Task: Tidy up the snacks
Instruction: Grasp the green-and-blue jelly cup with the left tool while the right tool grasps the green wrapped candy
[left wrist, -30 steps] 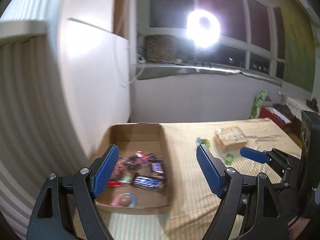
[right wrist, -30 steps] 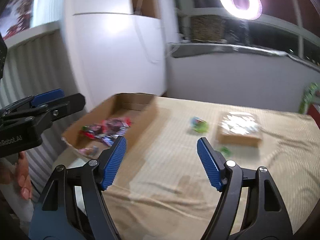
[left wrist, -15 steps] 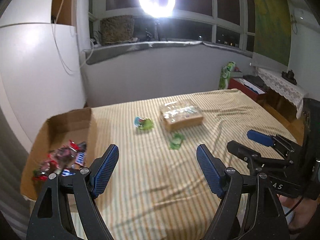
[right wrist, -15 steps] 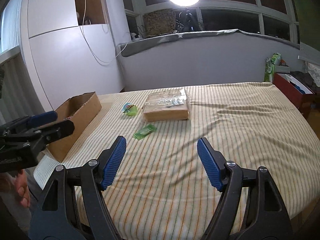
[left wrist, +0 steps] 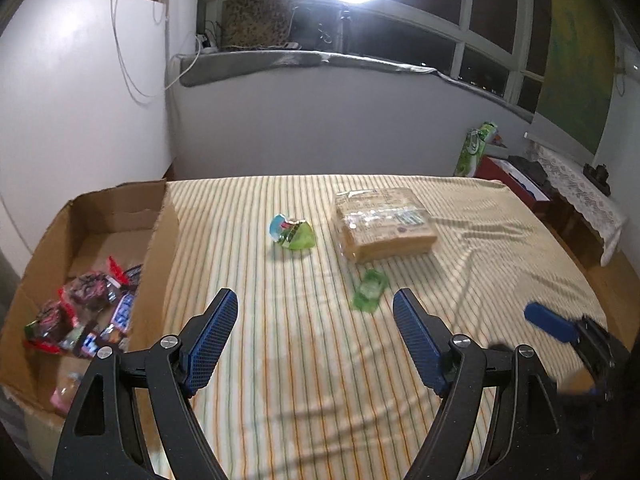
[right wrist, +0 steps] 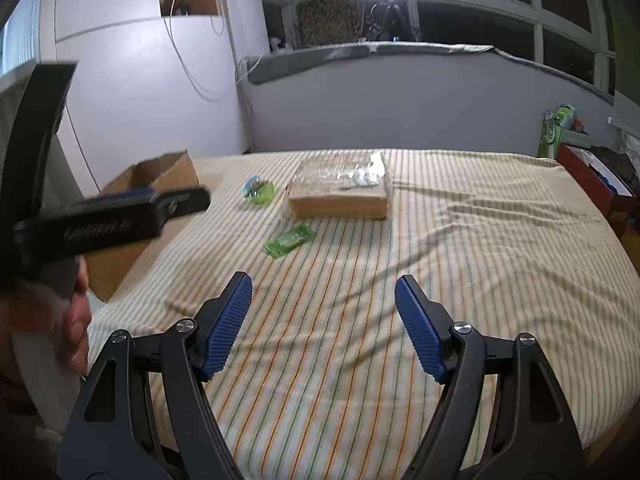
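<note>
Hard to see: the flat green packet (left wrist: pixel 370 291) ahead of your left gripper (left wrist: pixel 314 340) is blurry.
Box: the cardboard box (left wrist: pixel 160 240) at its left holds candy bars (left wrist: pixel 88 312).
Grippers: your left one and right gripper (right wrist: pixel 323 322) are both wide, holding nothing; the right one's jaws just opened more.

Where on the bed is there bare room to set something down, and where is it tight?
Free: the striped cover right of the wrapped brown pack, and the near stretch in front of both grippers. Also the back of the cardboard box. Crowded: the middle, where the round green snack, flat green packet and pack cluster; the box's near end is piled with bars.
</note>
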`<action>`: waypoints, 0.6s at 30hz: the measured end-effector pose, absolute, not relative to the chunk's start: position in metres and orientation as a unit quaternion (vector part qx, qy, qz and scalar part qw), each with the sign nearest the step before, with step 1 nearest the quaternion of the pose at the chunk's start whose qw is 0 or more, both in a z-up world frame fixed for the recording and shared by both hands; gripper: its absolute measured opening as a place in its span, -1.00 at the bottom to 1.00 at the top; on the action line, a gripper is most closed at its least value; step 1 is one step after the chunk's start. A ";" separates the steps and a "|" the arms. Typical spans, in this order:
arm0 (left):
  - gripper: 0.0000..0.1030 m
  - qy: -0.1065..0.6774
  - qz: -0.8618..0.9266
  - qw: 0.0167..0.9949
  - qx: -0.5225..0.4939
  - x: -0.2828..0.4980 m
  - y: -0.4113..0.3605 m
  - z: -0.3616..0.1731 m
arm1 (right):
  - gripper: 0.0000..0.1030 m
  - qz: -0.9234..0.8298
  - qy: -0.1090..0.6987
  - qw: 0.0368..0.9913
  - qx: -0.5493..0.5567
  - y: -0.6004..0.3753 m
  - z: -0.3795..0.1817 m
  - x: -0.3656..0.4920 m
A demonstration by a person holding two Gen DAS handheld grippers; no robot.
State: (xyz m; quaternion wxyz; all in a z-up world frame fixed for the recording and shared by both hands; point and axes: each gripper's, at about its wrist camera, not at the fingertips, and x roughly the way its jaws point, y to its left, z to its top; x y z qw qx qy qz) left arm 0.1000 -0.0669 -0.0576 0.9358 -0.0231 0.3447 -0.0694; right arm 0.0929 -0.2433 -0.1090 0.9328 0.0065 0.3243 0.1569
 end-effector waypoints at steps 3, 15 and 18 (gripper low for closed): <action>0.55 0.347 -0.056 0.936 -0.027 0.122 -0.065 -0.063 | 0.63 0.162 0.340 0.927 -0.007 -0.235 -0.116 0.109; 0.55 0.403 -0.023 0.912 -0.077 0.204 -0.054 -0.102 | 0.63 0.184 0.353 0.916 -0.038 -0.200 -0.122 0.165; 0.55 0.405 -0.024 0.911 -0.077 0.208 -0.053 -0.106 | 0.63 0.187 0.358 0.914 -0.041 -0.196 -0.124 0.171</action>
